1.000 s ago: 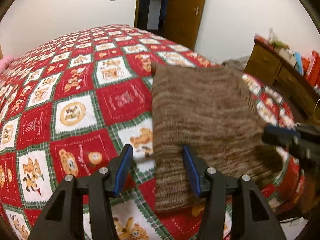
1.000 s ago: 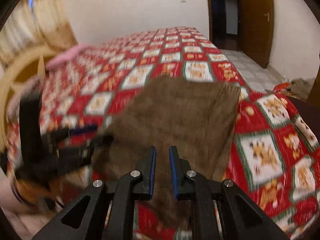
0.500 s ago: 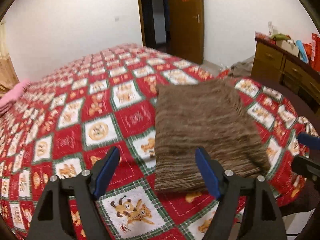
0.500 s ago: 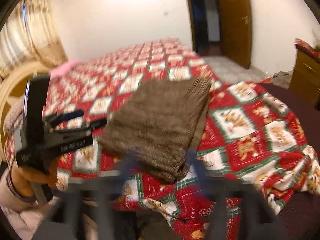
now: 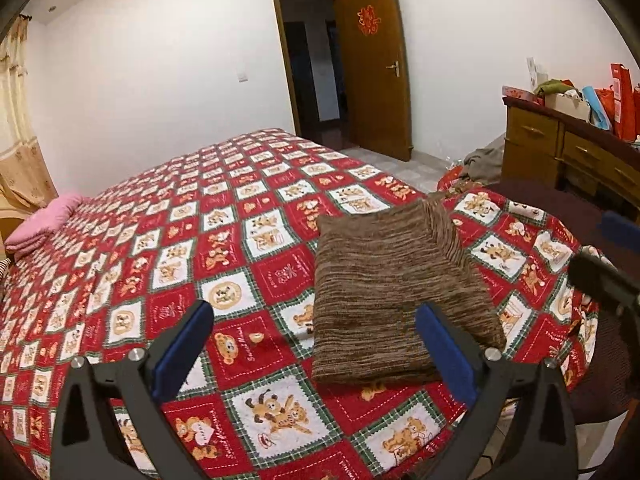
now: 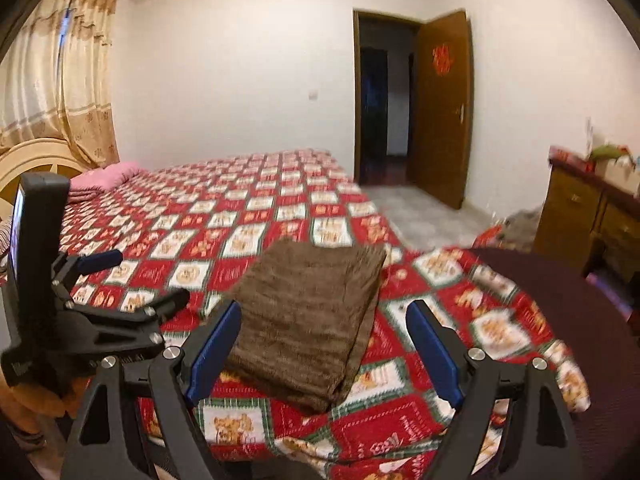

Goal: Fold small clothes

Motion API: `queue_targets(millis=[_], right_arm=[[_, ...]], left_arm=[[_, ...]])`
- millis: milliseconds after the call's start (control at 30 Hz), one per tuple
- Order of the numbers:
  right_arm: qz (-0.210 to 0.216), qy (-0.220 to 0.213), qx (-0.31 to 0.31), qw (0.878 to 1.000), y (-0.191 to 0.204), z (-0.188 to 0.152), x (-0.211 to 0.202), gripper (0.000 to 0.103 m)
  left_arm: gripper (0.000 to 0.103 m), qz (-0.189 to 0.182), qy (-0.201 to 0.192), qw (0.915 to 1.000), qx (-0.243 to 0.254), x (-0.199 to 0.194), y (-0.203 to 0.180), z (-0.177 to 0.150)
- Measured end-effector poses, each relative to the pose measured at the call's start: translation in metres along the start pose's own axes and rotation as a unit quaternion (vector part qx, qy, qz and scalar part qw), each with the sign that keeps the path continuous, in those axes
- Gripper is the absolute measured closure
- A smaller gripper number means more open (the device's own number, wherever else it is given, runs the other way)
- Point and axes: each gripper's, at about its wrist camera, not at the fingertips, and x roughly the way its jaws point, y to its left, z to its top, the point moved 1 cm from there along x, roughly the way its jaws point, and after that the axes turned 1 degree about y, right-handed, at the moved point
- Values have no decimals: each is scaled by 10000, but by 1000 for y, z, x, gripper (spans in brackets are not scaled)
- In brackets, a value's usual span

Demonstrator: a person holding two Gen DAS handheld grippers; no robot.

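A brown knitted garment (image 5: pixel 396 292) lies folded into a neat rectangle near the foot corner of the bed; it also shows in the right wrist view (image 6: pixel 308 316). My left gripper (image 5: pixel 312 344) is open and empty, held back above the bed edge with the garment past its right finger. My right gripper (image 6: pixel 324 344) is open and empty, pulled back with the garment between and beyond its fingers. The left gripper also appears at the left of the right wrist view (image 6: pixel 132 280), and part of the right gripper at the right edge of the left wrist view (image 5: pixel 612 256).
The bed wears a red and white bear-patterned quilt (image 5: pixel 192 240). A pink folded cloth (image 5: pixel 44 220) lies at the headboard end. A wooden dresser (image 5: pixel 568 156) with clutter stands at the right. An open wooden door (image 5: pixel 372 68) is at the back. A dark maroon cover (image 6: pixel 580 320) lies by the bed corner.
Both grippers opened wide and pulled back and up from the folded garment. The right gripper was shut a second ago. The garment stays folded on the bed.
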Motion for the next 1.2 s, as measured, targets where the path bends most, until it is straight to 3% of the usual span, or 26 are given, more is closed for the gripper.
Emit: queue_targets(millis=[200, 267, 1200], right_arm=[[-49, -434, -6, 9990, 5, 12, -25, 18], [-29, -475, 49, 9989, 5, 14, -28, 18], [8, -595, 243, 9979, 0, 14, -37, 18]], left_arm=[[0, 0, -287, 9996, -8, -19, 0, 4], [0, 216, -332, 9992, 32, -24, -1, 5], [0, 274, -574, 9979, -82, -44, 2, 9]])
